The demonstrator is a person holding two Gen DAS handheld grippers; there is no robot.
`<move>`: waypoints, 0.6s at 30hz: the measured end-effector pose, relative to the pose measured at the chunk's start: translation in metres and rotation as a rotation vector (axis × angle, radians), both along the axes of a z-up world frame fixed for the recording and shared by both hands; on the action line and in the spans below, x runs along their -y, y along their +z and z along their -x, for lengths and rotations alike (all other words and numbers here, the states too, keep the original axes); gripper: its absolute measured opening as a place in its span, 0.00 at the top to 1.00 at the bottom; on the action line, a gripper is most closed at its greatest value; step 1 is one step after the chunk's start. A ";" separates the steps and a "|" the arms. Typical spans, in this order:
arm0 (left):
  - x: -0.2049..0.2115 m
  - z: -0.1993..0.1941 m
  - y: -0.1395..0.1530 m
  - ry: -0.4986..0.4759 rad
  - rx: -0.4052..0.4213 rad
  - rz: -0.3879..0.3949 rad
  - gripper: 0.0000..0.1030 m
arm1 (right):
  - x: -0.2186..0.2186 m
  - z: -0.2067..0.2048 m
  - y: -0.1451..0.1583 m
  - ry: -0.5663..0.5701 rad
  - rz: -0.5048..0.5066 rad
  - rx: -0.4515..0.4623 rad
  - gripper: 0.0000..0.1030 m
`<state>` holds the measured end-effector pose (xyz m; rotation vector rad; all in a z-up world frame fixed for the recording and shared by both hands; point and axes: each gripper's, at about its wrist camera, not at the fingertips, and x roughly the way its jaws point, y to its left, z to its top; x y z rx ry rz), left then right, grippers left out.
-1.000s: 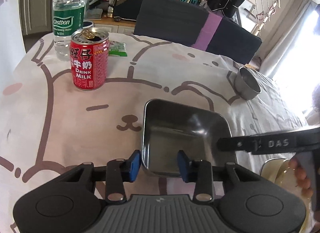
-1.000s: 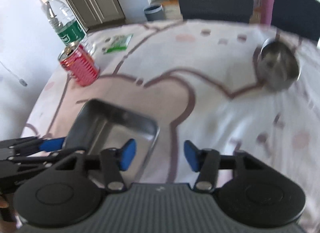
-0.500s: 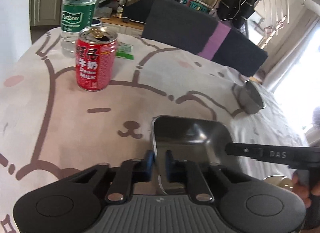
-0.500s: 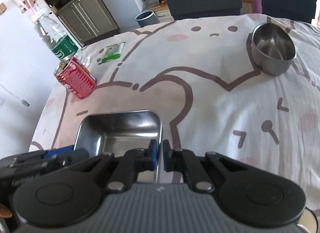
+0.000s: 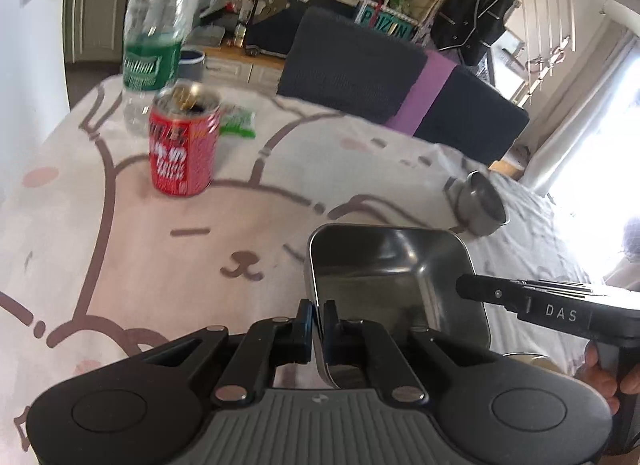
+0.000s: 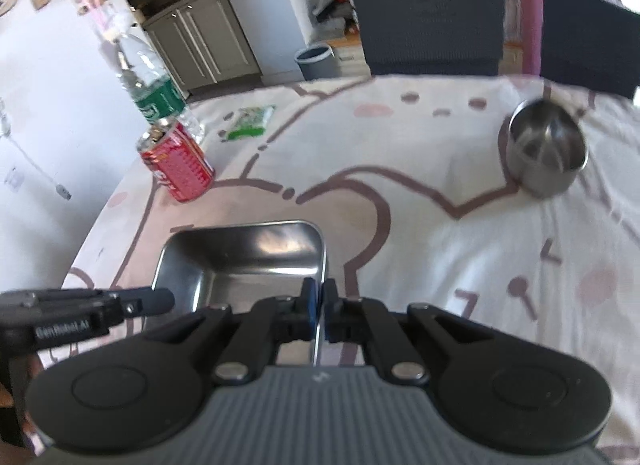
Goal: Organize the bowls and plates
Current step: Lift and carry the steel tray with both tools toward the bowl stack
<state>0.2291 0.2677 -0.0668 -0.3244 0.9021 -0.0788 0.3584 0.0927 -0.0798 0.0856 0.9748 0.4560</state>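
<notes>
**Gripping one steel tray from both sides**

Reading "DAS" on the right gripper [image 6: 319, 307] and "GenRobot.AI" on the left gripper [image 5: 318, 325] — each is clamped on an opposite rim of the square metal tray [image 6: 240, 261], which holds nothing. One round steel bowl [image 6: 544, 149], one red can [image 5: 182, 141], one water bottle [image 5: 152, 41] stand on the tablecloth [image 6: 440, 245].

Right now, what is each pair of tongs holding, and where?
Both grip the square metal tray: left tongs on its left rim, right tongs on its right rim.
</notes>
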 end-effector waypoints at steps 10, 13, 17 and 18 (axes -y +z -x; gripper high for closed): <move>0.072 0.031 0.065 -0.085 0.084 -0.086 0.95 | 0.064 0.039 0.063 0.000 -0.037 0.084 0.96; 0.104 0.041 0.080 -0.116 0.106 -0.106 0.95 | 0.090 0.057 0.081 -0.009 -0.040 0.112 0.96; 0.145 0.053 0.094 -0.161 0.130 -0.114 0.95 | 0.127 0.081 0.100 -0.036 -0.031 0.144 0.95; 0.154 0.056 0.097 -0.173 0.136 -0.114 0.94 | 0.140 0.089 0.103 -0.045 -0.030 0.150 0.95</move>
